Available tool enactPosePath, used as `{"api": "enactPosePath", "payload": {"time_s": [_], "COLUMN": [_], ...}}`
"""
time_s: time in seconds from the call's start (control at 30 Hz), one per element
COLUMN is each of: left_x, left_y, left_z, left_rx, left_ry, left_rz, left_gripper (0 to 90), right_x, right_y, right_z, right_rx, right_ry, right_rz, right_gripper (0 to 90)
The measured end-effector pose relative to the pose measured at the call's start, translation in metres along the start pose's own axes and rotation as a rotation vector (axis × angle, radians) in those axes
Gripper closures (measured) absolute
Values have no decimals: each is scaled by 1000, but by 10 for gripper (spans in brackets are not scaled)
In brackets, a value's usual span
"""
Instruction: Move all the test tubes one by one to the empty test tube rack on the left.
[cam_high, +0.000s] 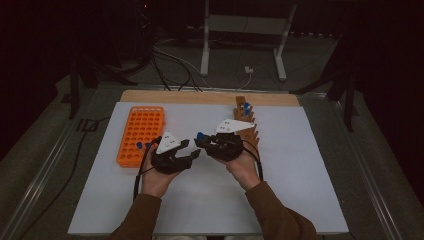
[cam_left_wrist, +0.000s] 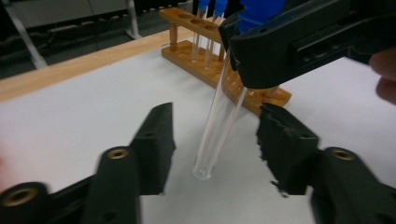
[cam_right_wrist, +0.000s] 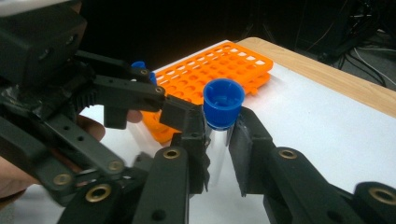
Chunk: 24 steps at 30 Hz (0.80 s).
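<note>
The left hand-held gripper (cam_left_wrist: 215, 149) has its jaws spread on either side of the tube's (cam_left_wrist: 219, 121) lower end without touching it; I judge it should close squarely on the glass, low down, before the other lets go. The right hand-held gripper (cam_right_wrist: 217, 140) pinches the tube just under its blue cap (cam_right_wrist: 224, 102), above the table (cam_high: 300, 165) between the orange rack (cam_high: 141, 132) and wooden rack (cam_high: 247, 125). The tube hangs nearly upright, cap up, round end down.

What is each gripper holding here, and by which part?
The right gripper clamps a clear test tube just below its blue cap. The left gripper flanks the tube's lower end, not gripping.
</note>
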<state>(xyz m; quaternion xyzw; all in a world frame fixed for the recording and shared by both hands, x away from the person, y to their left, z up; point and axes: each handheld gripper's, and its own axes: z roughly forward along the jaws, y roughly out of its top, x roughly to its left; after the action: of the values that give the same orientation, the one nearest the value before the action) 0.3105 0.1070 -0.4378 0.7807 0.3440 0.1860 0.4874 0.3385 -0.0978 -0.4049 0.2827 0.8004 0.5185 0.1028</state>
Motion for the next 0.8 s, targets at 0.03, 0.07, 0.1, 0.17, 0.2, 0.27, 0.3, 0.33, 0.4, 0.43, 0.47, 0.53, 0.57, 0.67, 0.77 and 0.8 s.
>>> {"api": "enactPosePath", "payload": {"time_s": [0.03,0.07,0.1,0.17,0.2,0.27,0.3,0.33,0.4,0.43,0.47,0.53,0.57,0.67,0.77,0.8], "left_x": [0,-1,-1,-1,-1,-2,-3,-3,-3,-3,-3,-3,-2,-2,-3,-3], "left_y": [0,1,1,1,1,2,2,2,2,2,2,2,2,1,1,1], "left_z": [0,1,1,2,2,2,2,2,2,2,2,1,1,1,1,1], "left_rx": [1,-1,-2,-2,-2,-2,-4,-5,-6,-7,-10,-14,-13,-6,-5,-5], "left_ry": [3,0,1,-1,-2,2,0,-2,-4,-3,-3,-5,-7,-14,-18,-15], "left_rz": [7,9,12,18,23,32,35,38,38,39,38,42,43,50,69,71], "left_gripper": [525,548,573,609,626,658,669,681,681,681,683,703,716,750,773,776], "right_x": [0,0,0,1,1,1,1,1,1,1,1,1,1,1,1,1], "right_y": [0,0,0,0,0,0,0,-1,-1,-1,-1,-1,-2,-2,-2,-2], "right_z": [0,0,0,1,1,1,2,2,3,3,4,4,5,5,6,6], "right_rx": [0,-1,1,4,5,6,6,6,8,9,10,10,11,14,17,16], "right_ry": [4,7,9,12,14,17,18,20,25,28,30,33,35,40,44,48], "right_rz": [2,5,7,6,6,7,8,9,11,11,14,16,16,20,23,22], "right_gripper": [769,768,769,768,768,768,768,768,768,768,768,768,768,768,765,761]}}
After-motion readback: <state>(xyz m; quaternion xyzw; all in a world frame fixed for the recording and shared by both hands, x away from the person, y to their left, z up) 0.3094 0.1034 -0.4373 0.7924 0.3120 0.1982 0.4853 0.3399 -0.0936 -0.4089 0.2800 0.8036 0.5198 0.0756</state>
